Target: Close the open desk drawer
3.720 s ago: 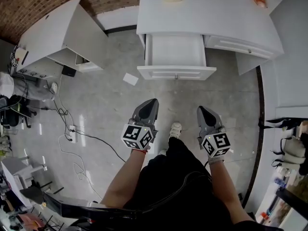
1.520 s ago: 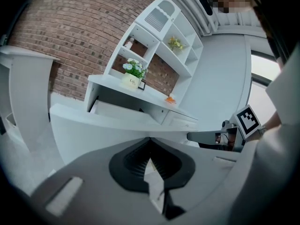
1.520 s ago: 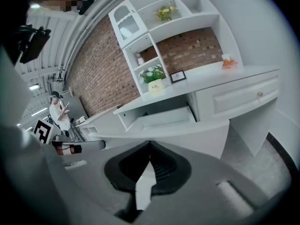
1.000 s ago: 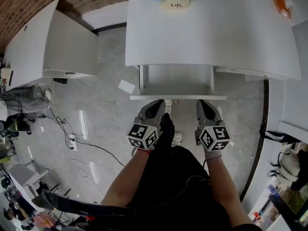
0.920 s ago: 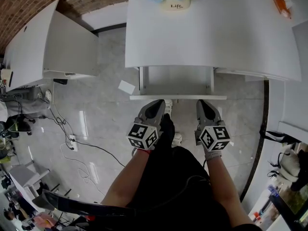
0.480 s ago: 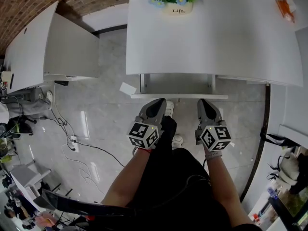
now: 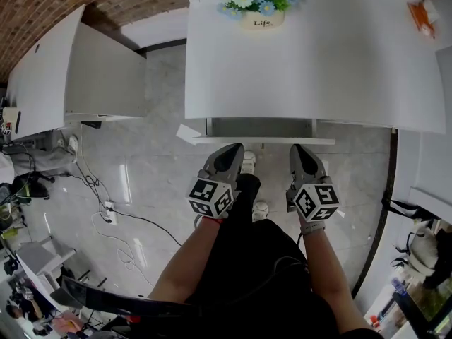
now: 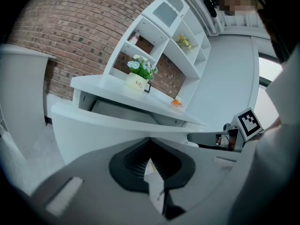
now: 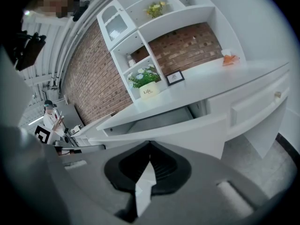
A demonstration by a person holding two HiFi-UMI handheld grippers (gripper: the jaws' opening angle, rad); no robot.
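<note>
The closing push seemed in hand: the drawer (image 7: 261, 127) stood partly out from under the desk (image 7: 304, 62), the left gripper (image 7: 233, 150) and right gripper (image 7: 299, 150) at its front panel (image 7: 261, 141), both pairs of jaws clenched on nothing. Next would likely come an even forward push until the front sat flush. Whether the tips touched the panel, I could not tell; most of the drawer's inside lay hidden beneath the desk.

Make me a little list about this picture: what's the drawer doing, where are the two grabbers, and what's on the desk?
Drawer: partly open, front sticking out past the desk edge
Left gripper: jaws shut, empty, tip at drawer front
Right gripper: jaws shut, empty, tip at drawer front
On desk: flower pot
</note>
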